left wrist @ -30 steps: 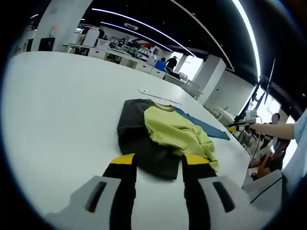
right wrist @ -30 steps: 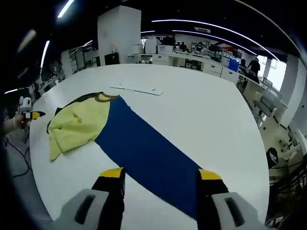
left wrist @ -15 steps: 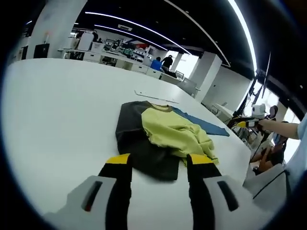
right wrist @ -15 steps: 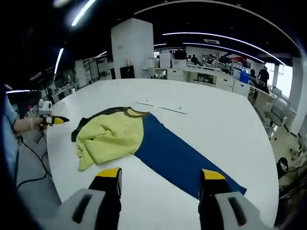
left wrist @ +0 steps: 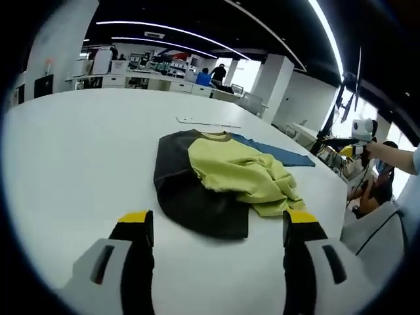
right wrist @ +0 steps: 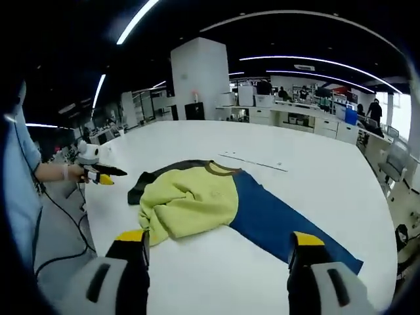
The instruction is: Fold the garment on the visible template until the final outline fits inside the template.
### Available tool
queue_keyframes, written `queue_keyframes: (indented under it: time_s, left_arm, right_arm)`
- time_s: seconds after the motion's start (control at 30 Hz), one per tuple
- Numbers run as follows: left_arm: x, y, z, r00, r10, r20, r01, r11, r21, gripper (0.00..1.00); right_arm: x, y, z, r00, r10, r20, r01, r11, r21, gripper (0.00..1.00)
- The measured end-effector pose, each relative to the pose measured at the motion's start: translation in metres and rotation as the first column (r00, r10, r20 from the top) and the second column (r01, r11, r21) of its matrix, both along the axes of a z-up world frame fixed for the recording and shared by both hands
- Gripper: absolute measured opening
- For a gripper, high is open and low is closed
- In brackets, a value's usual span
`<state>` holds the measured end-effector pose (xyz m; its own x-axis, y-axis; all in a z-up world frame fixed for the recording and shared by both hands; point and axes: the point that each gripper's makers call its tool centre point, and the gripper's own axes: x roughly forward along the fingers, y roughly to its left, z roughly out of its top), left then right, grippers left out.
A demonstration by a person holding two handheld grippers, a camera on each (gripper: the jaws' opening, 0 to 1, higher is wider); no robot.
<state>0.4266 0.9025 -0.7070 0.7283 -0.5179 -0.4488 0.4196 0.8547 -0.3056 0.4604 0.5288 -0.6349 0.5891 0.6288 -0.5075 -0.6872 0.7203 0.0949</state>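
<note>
Change since the earlier frames: both grippers have drawn back and lifted from the cloth, and their jaws stand wider; the garment has not shifted on the table.

Item: soft yellow-green knit garment with brown neckband (left wrist: 239,174) (right wrist: 191,207), lying bunched and partly folded, loose hem toward the table's near edge. It lies on the template.

Template: long flat dark sheet, blue on one run (right wrist: 282,220) (left wrist: 275,155) and charcoal on the other (left wrist: 187,197), spread on the large round white table (left wrist: 72,151) (right wrist: 315,164). The garment covers the template's middle and spills over its edge.

Left gripper (left wrist: 216,226): jaws spread, holding nothing, hovering short of the charcoal end.

Right gripper (right wrist: 220,244): jaws spread, empty, short of the garment.

Also: thin white strip (left wrist: 207,123) beyond the collar, well apart.

Risk: the cloth is crumpled in layers, so a pinch may catch only the top layer or the template beneath, dragging the sheet or leaving the outline overhanging.
</note>
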Motion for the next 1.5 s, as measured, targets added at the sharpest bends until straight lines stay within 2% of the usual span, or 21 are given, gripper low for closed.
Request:
queue_keyframes:
  time_s: [0.13, 0.33, 0.47, 0.67, 0.77, 0.87, 0.97, 1.03, 1.1, 1.2, 1.33, 1.5]
  left_arm:
    - [0.006, 0.004, -0.011, 1.0, 0.017, -0.023, -0.016, 1.0, 0.013, 0.74]
    - [0.007, 0.005, -0.021, 0.998, 0.043, -0.054, -0.042, 0.999, 0.017, 0.61]
    - [0.003, -0.001, -0.036, 0.992, 0.063, -0.112, -0.065, 0.998, -0.013, 0.53]
    - [-0.003, -0.014, -0.047, 0.982, 0.08, -0.17, -0.089, 0.995, -0.046, 0.38]
    - [-0.007, -0.024, -0.048, 0.978, 0.085, -0.191, -0.099, 0.993, -0.066, 0.31]
    - [-0.01, -0.032, -0.049, 0.981, 0.075, -0.179, -0.088, 0.994, -0.062, 0.27]
    - [-0.01, -0.039, -0.052, 0.974, 0.091, -0.207, -0.113, 0.989, -0.098, 0.18]
    - [-0.009, -0.041, -0.053, 0.974, 0.102, -0.204, -0.127, 0.986, -0.111, 0.12]
    - [-0.007, -0.039, -0.057, 0.967, 0.121, -0.224, -0.151, 0.981, -0.12, 0.01]
    - [-0.005, -0.039, -0.051, 0.963, 0.129, -0.238, -0.172, 0.971, -0.169, 0.0]
    - [-0.004, -0.033, -0.03, 0.981, 0.096, -0.169, -0.121, 0.982, -0.147, 0.0]
    - [0.011, -0.012, 0.008, 0.988, 0.117, -0.105, -0.133, 0.978, -0.16, 0.0]
  right_arm:
    - [-0.005, 0.0, -0.001, 1.0, -0.002, -0.005, 0.002, 1.0, 0.006, 0.87]
    - [-0.014, -0.009, -0.003, 1.0, -0.024, -0.014, 0.024, 1.0, 0.007, 0.85]
    - [-0.02, -0.012, -0.009, 0.999, -0.039, -0.028, 0.039, 0.999, 0.012, 0.84]
    - [-0.03, -0.011, -0.012, 0.998, -0.045, -0.037, 0.046, 0.999, 0.022, 0.83]
    - [-0.033, -0.011, -0.011, 0.997, -0.058, -0.041, 0.06, 0.997, 0.039, 0.82]
    - [-0.034, -0.01, -0.01, 0.997, -0.062, -0.039, 0.064, 0.997, 0.05, 0.81]
    - [-0.036, -0.01, -0.013, 0.997, -0.069, -0.046, 0.071, 0.996, 0.053, 0.81]
    - [-0.038, -0.01, -0.014, 0.996, -0.072, -0.051, 0.075, 0.996, 0.056, 0.8]
    - [-0.04, -0.01, -0.016, 0.996, -0.076, -0.055, 0.079, 0.995, 0.06, 0.8]
    - [-0.042, -0.009, -0.018, 0.995, -0.08, -0.061, 0.084, 0.994, 0.063, 0.8]
    - [-0.044, -0.009, -0.019, 0.994, -0.086, -0.065, 0.091, 0.993, 0.074, 0.8]
    - [-0.046, -0.006, -0.021, 0.994, -0.085, -0.07, 0.091, 0.993, 0.08, 0.79]
